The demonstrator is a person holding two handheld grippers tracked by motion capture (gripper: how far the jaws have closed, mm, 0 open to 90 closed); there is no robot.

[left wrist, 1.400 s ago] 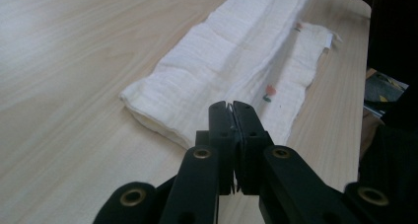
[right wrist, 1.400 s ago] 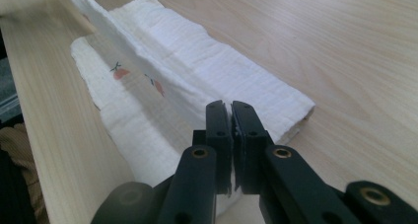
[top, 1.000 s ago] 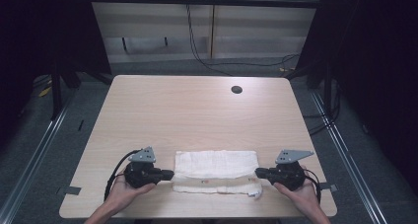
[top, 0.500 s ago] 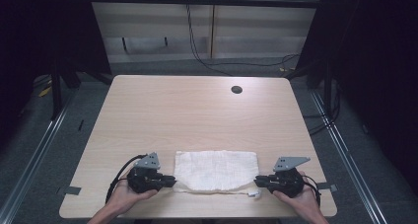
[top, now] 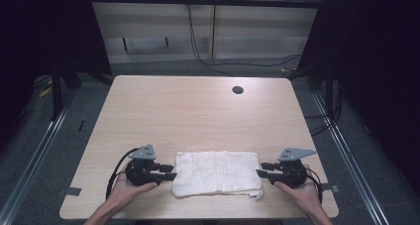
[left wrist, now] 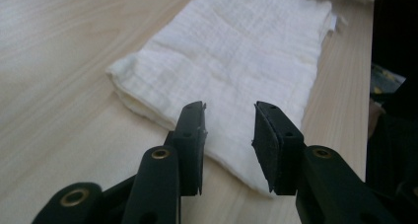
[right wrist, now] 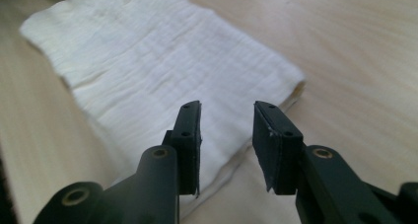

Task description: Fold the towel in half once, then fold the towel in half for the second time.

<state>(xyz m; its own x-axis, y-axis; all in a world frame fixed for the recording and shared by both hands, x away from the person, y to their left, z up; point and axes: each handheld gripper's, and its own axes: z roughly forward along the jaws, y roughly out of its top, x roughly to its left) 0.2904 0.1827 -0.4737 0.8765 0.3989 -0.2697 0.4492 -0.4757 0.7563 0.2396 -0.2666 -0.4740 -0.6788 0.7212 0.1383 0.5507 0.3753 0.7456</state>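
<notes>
We had a white folded cloth (top: 218, 173) lying flat near the front edge of the tabletop (top: 198, 111), between the two tools. Fabric looked like a crinkled gauze weave, fine ribs running across it, off-white, no print. Folded into a rough rectangle, long side running left to right in the high view; several layers showed at the edges. In the left tool view the cloth (left wrist: 236, 76) had a thick rolled fold along its left side and a slightly ragged far end. In the right tool view the cloth (right wrist: 162, 81) showed a clean fold on the right with a gap between layers at the corner, and stacked layer edges along the near side. A small corner of fabric stuck out at the front right of the rectangle in the high view. Left tool (top: 171, 171) sat at the cloth's left end, held in the left hand (top: 124, 190), jaws pointed at the cloth. Its jaws had just been opening; in its own view the left tool (left wrist: 227, 135) stood partly apart over the cloth's near edge, pads not pressing on it. Right tool (top: 261, 169) sat at the right end in the right hand (top: 299, 193), same story: the right tool (right wrist: 226, 135) had just been opening, jaws partly apart above the cloth's edge, nothing gripped. Round dark hole (top: 237, 90) sat far back on the tabletop, well apart from the cloth.
</notes>
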